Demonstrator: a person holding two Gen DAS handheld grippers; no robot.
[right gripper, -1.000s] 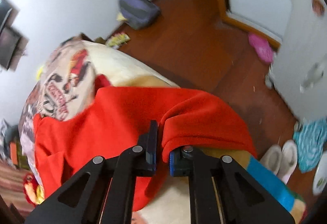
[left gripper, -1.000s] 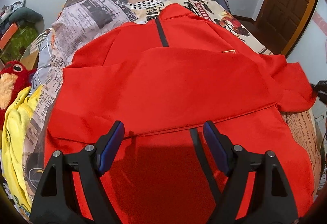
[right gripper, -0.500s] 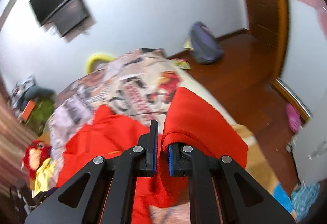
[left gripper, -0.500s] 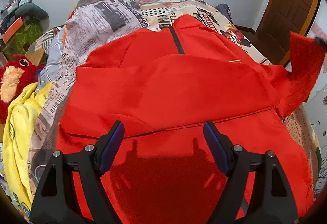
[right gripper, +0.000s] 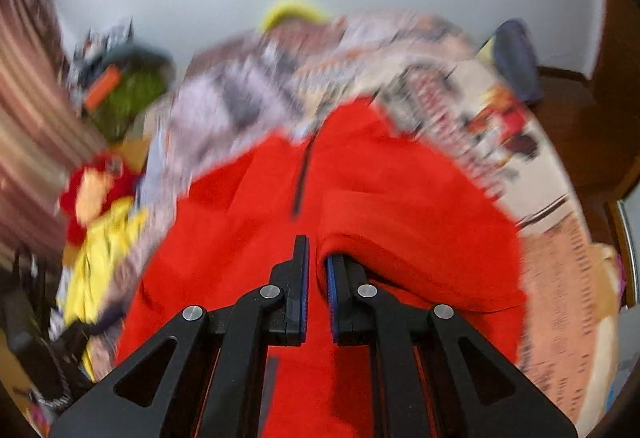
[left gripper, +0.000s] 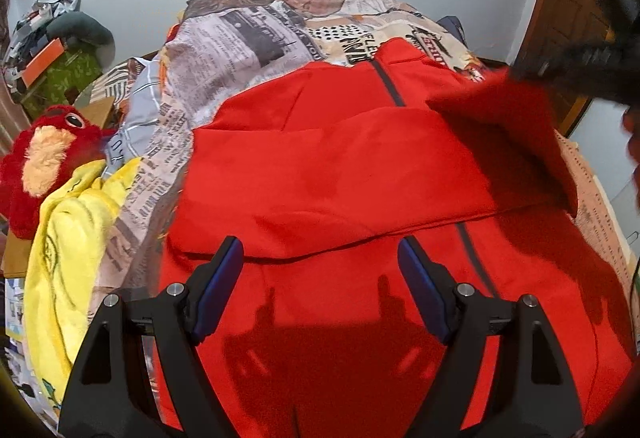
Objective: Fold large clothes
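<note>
A large red jacket (left gripper: 328, 174) with a dark zip lies spread on the bed, its left sleeve folded flat across the chest. My left gripper (left gripper: 320, 278) is open and empty, hovering above the jacket's lower part. My right gripper (right gripper: 318, 266) is shut on the cuff of the right sleeve (right gripper: 400, 234) and holds it lifted over the jacket body (right gripper: 240, 238). In the left wrist view the raised sleeve (left gripper: 508, 126) hangs above the jacket's right side, with the right gripper's dark body blurred at the top right edge.
The bed has a newspaper-print cover (left gripper: 256, 38). A yellow garment (left gripper: 68, 238) and a red plush toy (left gripper: 40, 158) lie at the bed's left edge. A wooden door (left gripper: 572, 10) stands at the right. Clutter (left gripper: 56, 54) sits by the left wall.
My right gripper has carried the sleeve up and leftward from the bed's right edge to over the jacket body. The left gripper has stayed open, rising slightly.
</note>
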